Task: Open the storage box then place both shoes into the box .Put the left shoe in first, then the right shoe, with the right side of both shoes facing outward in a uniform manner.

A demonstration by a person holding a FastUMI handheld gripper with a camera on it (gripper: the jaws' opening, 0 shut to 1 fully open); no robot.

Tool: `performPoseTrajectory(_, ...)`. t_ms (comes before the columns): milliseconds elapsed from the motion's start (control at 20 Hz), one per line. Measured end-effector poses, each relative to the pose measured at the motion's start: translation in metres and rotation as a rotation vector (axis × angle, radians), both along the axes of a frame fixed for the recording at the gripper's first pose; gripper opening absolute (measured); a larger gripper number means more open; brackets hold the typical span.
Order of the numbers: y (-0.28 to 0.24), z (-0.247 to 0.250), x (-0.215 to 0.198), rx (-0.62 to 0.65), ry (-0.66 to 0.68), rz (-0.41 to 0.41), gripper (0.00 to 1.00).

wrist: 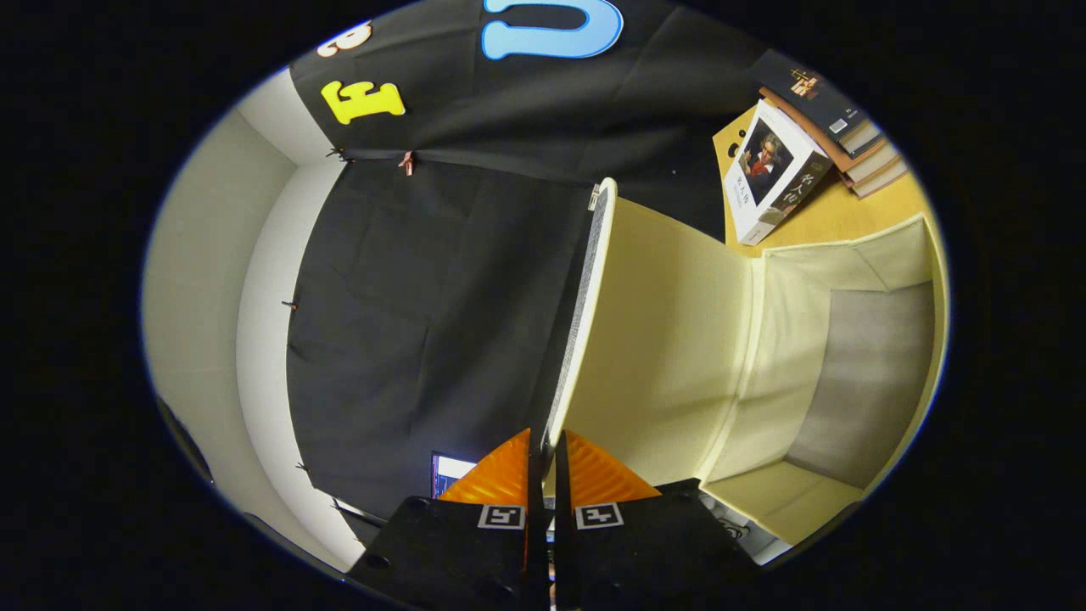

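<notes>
The jaws (544, 462) are nearly closed, pinching the free edge of the storage box's lid (585, 322), which runs as a thin panel straight ahead from between the fingertips and stands swung up, its pale inner face turned toward the box. Only the very rim seems caught, so the hold looks shallow; my worry is that if the hand swings on faster than the hinge allows, or twists off the lid's arc, the edge slides out and the lid drops shut again. Just beyond and beside the lid, the storage box (848, 373) lies open, cream walls around a grey bottom, with nothing inside as far as I can see. A soft-sided box like this probably weighs little, so pulling the lid further back could drag or tip the whole thing on the counter (836, 216) instead of folding the hinge. Farther off, a stack of books (814, 144) sits just behind the box; a lid thrown too far, or a box shoved back, might knock it. The shoes are nowhere in sight here, so opening seems the step in hand.
</notes>
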State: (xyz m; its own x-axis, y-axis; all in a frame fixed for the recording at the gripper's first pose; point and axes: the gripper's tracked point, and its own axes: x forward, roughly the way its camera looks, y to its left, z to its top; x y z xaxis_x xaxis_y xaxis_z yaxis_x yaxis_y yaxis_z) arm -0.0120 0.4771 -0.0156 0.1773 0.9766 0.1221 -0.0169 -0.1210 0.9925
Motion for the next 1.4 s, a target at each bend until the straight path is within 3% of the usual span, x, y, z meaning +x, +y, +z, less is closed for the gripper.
performPoseTrajectory(150, 0.026, 0.006, -0.004, 0.005, 0.019, 0.034, 0.08)
performPoseTrajectory(250, 0.032, 0.009, -0.004, 0.012, 0.009, 0.033, 0.14)
performPoseTrajectory(500, 0.035, 0.0, 0.007, -0.017, 0.001, 0.002, 0.88)
performPoseTrajectory(1000, -0.033, -0.012, -0.013, -0.154, -0.232, -0.12, 0.89)
performPoseTrajectory(1400, -0.126, -0.066, -0.034, -0.475, -0.378, -0.255, 0.89)
